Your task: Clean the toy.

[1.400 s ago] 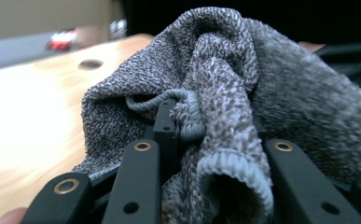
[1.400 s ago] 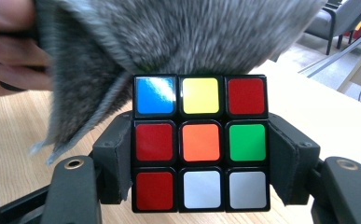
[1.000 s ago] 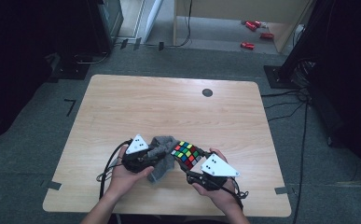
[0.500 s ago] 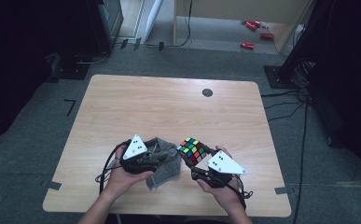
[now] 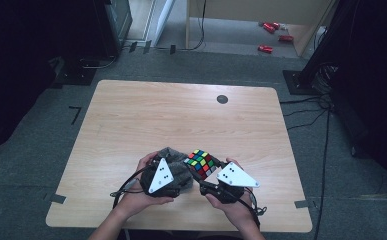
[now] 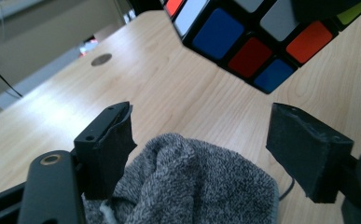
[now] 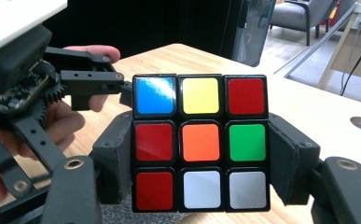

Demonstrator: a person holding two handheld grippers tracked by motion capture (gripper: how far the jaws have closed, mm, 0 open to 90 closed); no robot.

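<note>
Right gripper (image 7: 201, 196): its 2 jaws clamp the cube (image 7: 200, 142) from either side, pads pressed against the lower 2 layers, so that 1 full 3-by-3 face is turned squarely toward this gripper's camera and the top layer stands free above the pads. This grip reads as a holding fixture: the cube is lifted clear of the table (image 5: 181, 115) and presented toward the other hand. In the high view the cube (image 5: 202, 164) sits just ahead of the right gripper (image 5: 208, 182), between the 2 hands. Left gripper (image 6: 201, 154): its jaws have just been opening and now stand wide, with no pad pressing on anything; a grey cloth (image 6: 187, 186) lies bunched low between and beneath them, loose rather than pinched, its left edge close against the left pad. The cube (image 6: 257, 37) hangs just above and beyond these open jaws, not touching them. In the high view the cloth (image 5: 173, 162) lies under and in front of the left gripper (image 5: 173, 172), just beside the cube. The likely purpose is wiping the cube's faces with the cloth, the left jaws being released to take a fresh hold. No container stands on the table; a dark round grommet (image 5: 222, 99) lies well beyond both grippers.
</note>
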